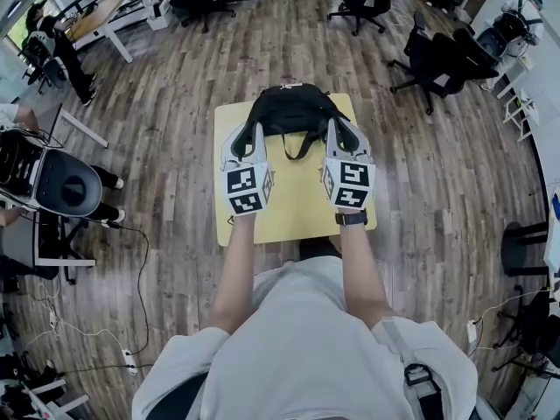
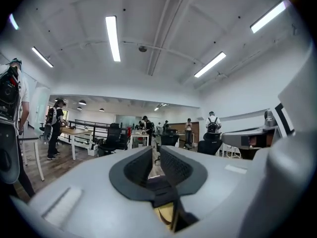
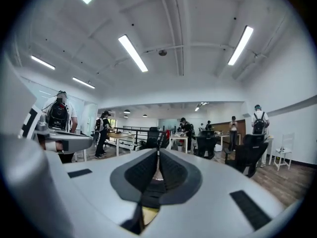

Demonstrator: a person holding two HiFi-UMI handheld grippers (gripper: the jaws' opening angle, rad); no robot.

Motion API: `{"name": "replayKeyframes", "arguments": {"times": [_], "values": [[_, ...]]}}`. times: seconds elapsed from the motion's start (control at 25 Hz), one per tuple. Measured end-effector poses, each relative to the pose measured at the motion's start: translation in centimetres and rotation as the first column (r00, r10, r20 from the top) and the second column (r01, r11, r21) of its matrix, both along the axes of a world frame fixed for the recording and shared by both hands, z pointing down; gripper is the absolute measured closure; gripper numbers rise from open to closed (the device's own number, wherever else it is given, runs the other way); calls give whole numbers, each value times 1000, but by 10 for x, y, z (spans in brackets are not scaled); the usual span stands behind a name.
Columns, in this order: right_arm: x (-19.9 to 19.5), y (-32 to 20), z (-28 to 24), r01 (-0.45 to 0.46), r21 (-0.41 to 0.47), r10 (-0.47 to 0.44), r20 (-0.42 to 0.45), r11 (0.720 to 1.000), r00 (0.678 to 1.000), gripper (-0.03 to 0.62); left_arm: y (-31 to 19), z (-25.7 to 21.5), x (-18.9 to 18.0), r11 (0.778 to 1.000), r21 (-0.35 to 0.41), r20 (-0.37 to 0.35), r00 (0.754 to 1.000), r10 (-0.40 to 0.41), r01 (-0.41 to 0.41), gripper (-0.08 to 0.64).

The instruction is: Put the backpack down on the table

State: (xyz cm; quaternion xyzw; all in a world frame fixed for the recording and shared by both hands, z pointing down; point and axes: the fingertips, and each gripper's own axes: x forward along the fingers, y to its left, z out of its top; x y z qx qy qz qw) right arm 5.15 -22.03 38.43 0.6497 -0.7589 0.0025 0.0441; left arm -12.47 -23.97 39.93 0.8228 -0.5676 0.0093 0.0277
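Note:
The black backpack (image 1: pixel 289 110) lies on the far half of the small yellow table (image 1: pixel 297 208), with a strap loop (image 1: pixel 302 147) trailing toward me between the two grippers. Both grippers are held up level, above the table, one to each side of the bag. My left gripper (image 1: pixel 248 138) (image 2: pixel 156 150) has a narrow gap between its pads with nothing in it. My right gripper (image 1: pixel 343 134) (image 3: pixel 158 155) has its pads together and holds nothing. A sliver of yellow tabletop (image 2: pixel 166 214) shows below the jaws in each gripper view.
Wooden floor surrounds the table. A round black machine (image 1: pixel 66 182) with cables stands at the left. Black office chairs (image 1: pixel 437 59) stand at the back and back right, and desks (image 1: pixel 105 16) at the back left. Several people stand further off in the room.

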Motion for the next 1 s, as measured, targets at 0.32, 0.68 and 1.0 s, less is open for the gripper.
{"name": "replayKeyframes", "arguments": {"times": [0.32,0.68,1.0], "values": [[2,33,-27,-28,60,30,-30,998,999,580,27,-26,-7,997,75,-4,1000,-7,8,549],[1,59,-30,-17,63,21,-49,998,999,580,52,-27,9,996,81,-37,998,43,-40,549],[-4,48,-17,30,47,-27,-69,998,997,580,51,-2,26,996,51,-2,998,67,-67,549]]}}
